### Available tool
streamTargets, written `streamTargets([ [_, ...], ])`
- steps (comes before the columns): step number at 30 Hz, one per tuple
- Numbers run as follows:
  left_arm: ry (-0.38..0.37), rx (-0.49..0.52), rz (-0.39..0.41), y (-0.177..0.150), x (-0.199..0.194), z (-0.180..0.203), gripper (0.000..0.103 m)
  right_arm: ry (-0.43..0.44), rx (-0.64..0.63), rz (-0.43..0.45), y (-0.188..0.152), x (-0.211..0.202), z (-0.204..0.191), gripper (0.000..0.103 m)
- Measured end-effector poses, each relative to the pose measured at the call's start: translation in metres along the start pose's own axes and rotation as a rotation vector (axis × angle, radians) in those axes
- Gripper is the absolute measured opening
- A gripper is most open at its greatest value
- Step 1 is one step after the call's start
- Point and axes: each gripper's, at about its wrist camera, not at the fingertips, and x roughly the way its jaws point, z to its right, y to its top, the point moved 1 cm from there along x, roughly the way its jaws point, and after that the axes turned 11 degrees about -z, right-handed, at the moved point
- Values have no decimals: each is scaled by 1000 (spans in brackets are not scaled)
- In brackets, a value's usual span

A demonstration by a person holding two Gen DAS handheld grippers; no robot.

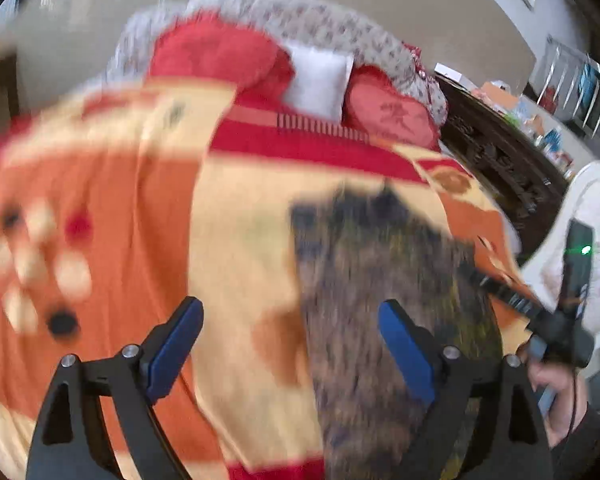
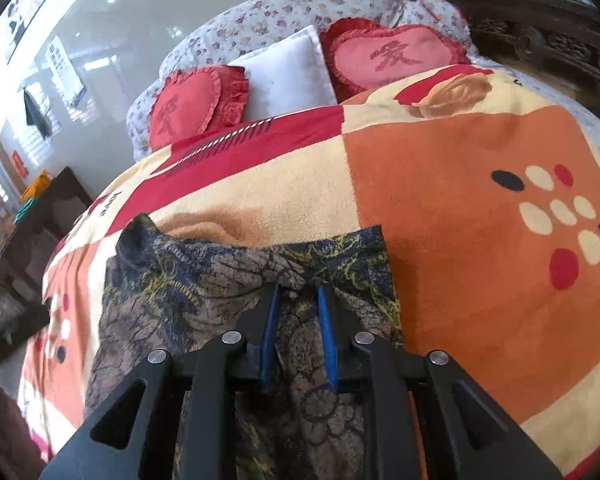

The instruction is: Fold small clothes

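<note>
A small dark patterned garment point(image 2: 220, 280), brown with navy and yellow print, lies on the orange, cream and red blanket point(image 2: 480, 200) of a bed. My right gripper point(image 2: 298, 294) is over its middle with the jaws narrowly apart and cloth bunched between the blue pads; whether they pinch it is unclear. In the blurred left wrist view the same garment point(image 1: 380, 280) lies right of centre. My left gripper point(image 1: 290, 314) is wide open above the blanket, its right finger over the garment's left edge. The other gripper point(image 1: 500, 288) shows at the garment's right edge.
Two red heart cushions point(image 2: 196, 104) point(image 2: 392, 54) and a white pillow point(image 2: 292, 72) lean on a floral headboard point(image 2: 284, 12). A dark carved cabinet point(image 2: 548, 36) stands at one side of the bed, a dark side table point(image 2: 40, 224) at the other. A white chair point(image 1: 588, 216) is nearby.
</note>
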Motion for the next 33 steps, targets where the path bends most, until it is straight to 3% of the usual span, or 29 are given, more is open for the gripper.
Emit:
streamTargets([
  [4, -145, -52, -96, -31, 29, 0, 91, -36, -11, 69, -32, -55, 0, 43],
  [6, -180, -33, -113, -39, 40, 12, 91, -61, -31, 100, -60, -78, -1, 45],
  [11, -116, 37, -96, -39, 48, 32, 95, -118, -15, 187, -134, -100, -11, 50],
  [13, -88, 47, -93, -41, 48, 34, 96, -171, -38, 156, -155, -83, -18, 52],
  [14, -73, 46, -89, -43, 48, 35, 96, -204, -45, 123, -156, -76, -17, 53],
  [16, -25, 52, -75, -48, 48, 39, 98, -188, -13, 115, -153, -75, -11, 56],
  [18, 13, 56, -61, -52, 50, 45, 98, -199, 18, 97, -152, -72, -4, 66],
  [28, 107, 68, -32, -60, 52, 61, 102, -153, 60, 62, -151, -65, 8, 77],
  [33, 107, 64, -31, -58, 52, 61, 102, -145, 69, 57, -151, -64, 10, 79],
])
